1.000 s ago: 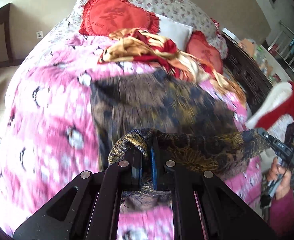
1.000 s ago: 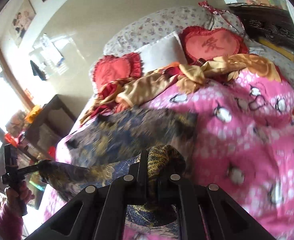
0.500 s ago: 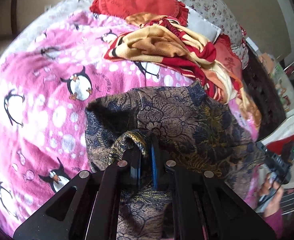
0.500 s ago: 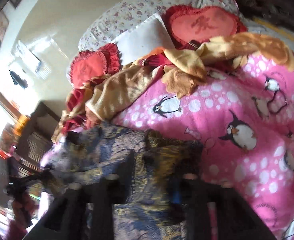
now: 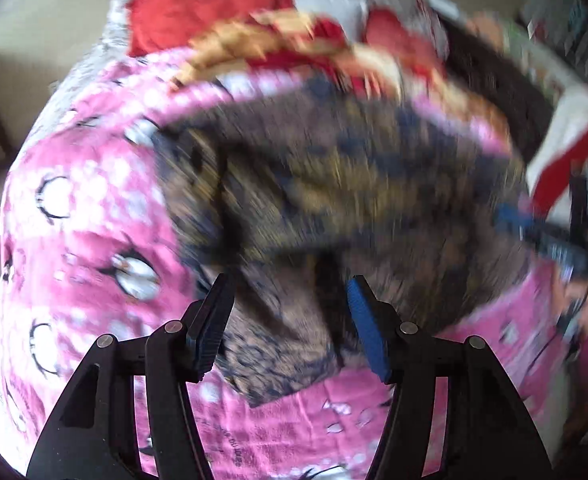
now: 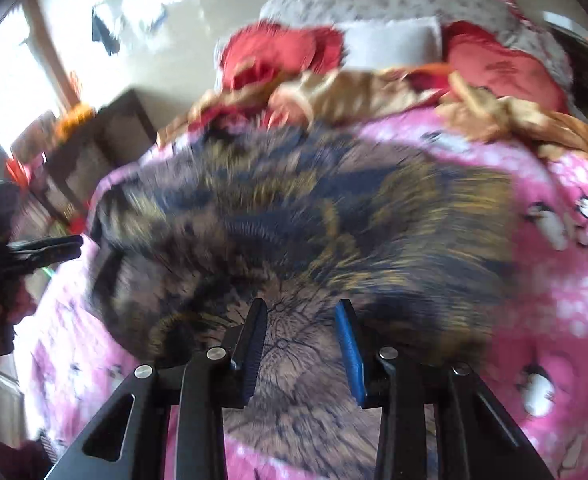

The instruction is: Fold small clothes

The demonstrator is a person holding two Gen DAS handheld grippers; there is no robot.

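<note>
A dark garment with a gold and navy floral print (image 5: pixel 334 184) lies spread on the pink penguin blanket (image 5: pixel 86 240). It also shows in the right wrist view (image 6: pixel 314 216). Both views are motion-blurred. My left gripper (image 5: pixel 290 292) is open and empty just above the garment's near edge. My right gripper (image 6: pixel 300 316) is open and empty over the garment's other near part. The right gripper also shows at the right edge of the left wrist view (image 5: pixel 550 240), and the left gripper at the left edge of the right wrist view (image 6: pixel 42 248).
A crumpled gold and red cloth (image 5: pixel 286 40) lies behind the garment, also in the right wrist view (image 6: pixel 358 92). Red heart cushions (image 6: pixel 498 68) and a white pillow (image 6: pixel 394 36) sit at the headboard. A dark bedside cabinet (image 6: pixel 102 144) stands beside the bed.
Both grippers carried the garment's edge forward over itself, then opened and let it go. The garment now lies folded on the blanket and both grippers are pulling back.
</note>
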